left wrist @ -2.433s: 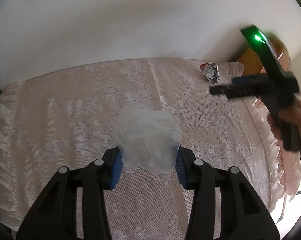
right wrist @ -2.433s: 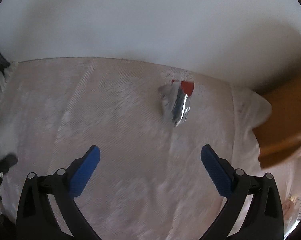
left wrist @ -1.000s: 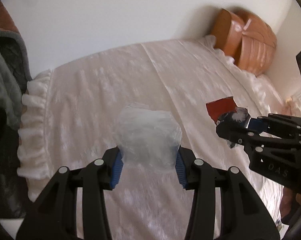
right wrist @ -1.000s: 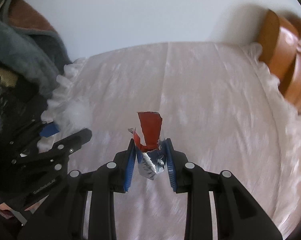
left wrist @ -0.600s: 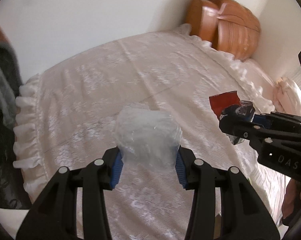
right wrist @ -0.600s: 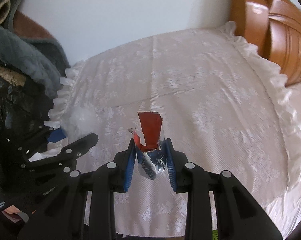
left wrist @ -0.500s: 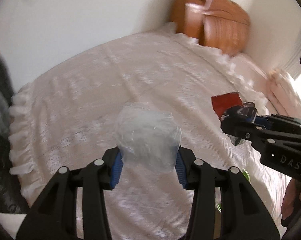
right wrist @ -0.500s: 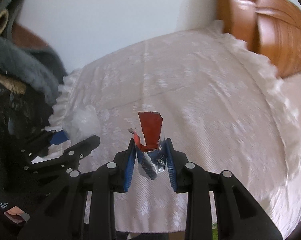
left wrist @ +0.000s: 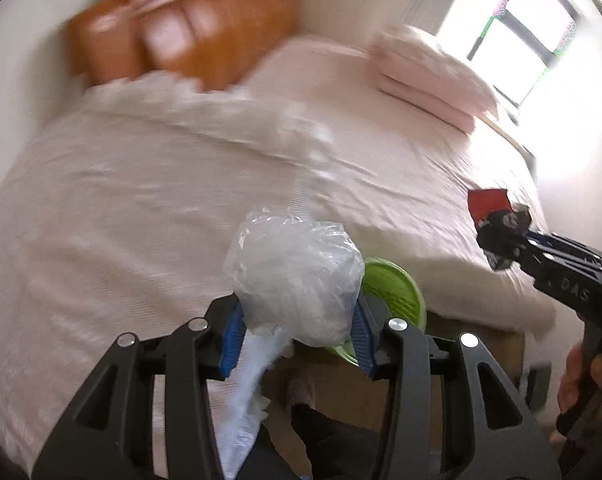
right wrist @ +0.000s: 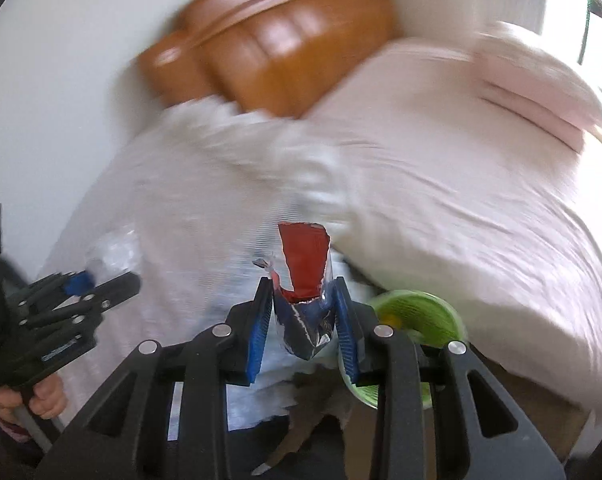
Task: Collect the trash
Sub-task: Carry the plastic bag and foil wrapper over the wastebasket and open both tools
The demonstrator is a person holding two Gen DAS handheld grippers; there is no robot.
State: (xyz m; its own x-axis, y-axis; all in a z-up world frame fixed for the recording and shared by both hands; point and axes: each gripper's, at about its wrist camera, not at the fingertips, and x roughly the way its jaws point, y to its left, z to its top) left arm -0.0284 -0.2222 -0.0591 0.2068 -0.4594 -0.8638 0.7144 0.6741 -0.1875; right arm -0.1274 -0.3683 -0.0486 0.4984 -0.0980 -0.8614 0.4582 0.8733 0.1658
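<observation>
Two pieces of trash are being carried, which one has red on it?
The torn foil wrapper clamped in the right gripper: red outside, silver inside. The crumpled plastic bag in the left gripper is clear and whitish, no red.

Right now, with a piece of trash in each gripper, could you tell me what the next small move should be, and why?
Probably carry both on toward the green bin below the bed's edge. The left gripper is shut on the clear plastic wad, the right gripper on the red foil wrapper, and neither piece yet hangs squarely over the bin.
</observation>
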